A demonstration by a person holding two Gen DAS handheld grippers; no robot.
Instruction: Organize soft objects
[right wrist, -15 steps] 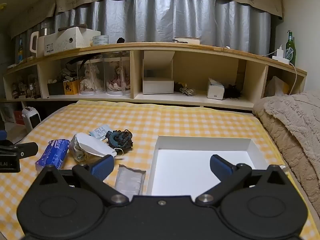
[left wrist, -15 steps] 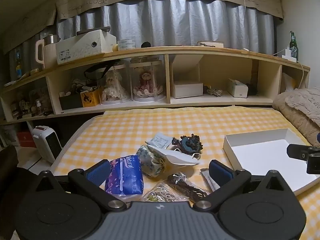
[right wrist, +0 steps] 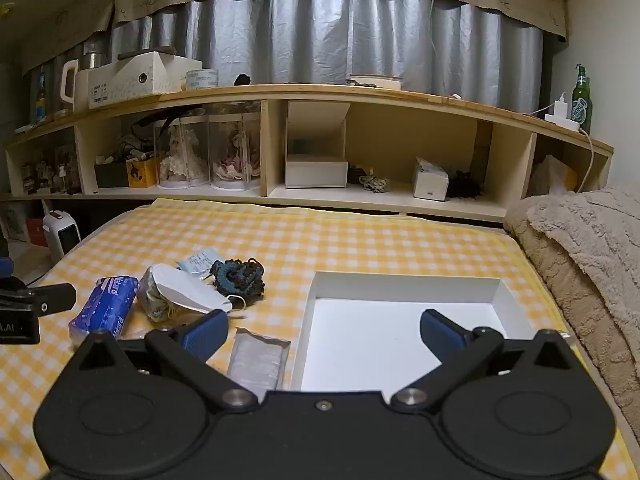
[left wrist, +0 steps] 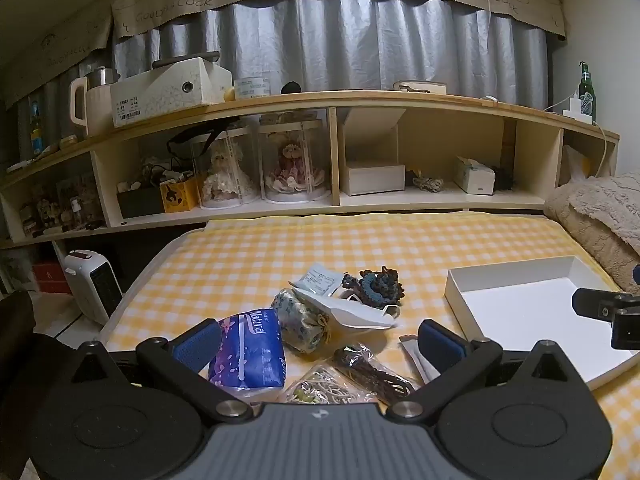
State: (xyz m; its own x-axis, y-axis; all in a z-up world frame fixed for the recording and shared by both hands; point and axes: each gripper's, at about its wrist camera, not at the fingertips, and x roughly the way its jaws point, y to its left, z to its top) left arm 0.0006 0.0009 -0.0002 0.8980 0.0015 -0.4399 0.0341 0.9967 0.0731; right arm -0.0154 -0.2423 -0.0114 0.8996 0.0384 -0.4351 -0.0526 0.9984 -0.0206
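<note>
Left gripper (left wrist: 320, 342), jaws spread wide and empty, hovers above a cluster on the yellow checked bedspread (left wrist: 360, 248): blue tissue pack (left wrist: 250, 350), two clear packets nearest, floral pouch (left wrist: 298, 320) under a white face mask (left wrist: 348, 312), then a dark crocheted scrunchie (left wrist: 378, 286) and small paper sachet (left wrist: 318, 280). Right gripper (right wrist: 322, 330), likewise spread and empty, sits over the near edge of the white shallow box (right wrist: 400, 284), a silver sachet (right wrist: 258, 360) just left of it. Beyond: beige blanket (right wrist: 592, 240), wooden shelf unit (right wrist: 360, 96).

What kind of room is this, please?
Most likely a bedroom: the items lie on a bed with a yellow checked sheet, a fluffy blanket is bunched at its side, and a wooden shelf with dolls stands before grey curtains.
</note>
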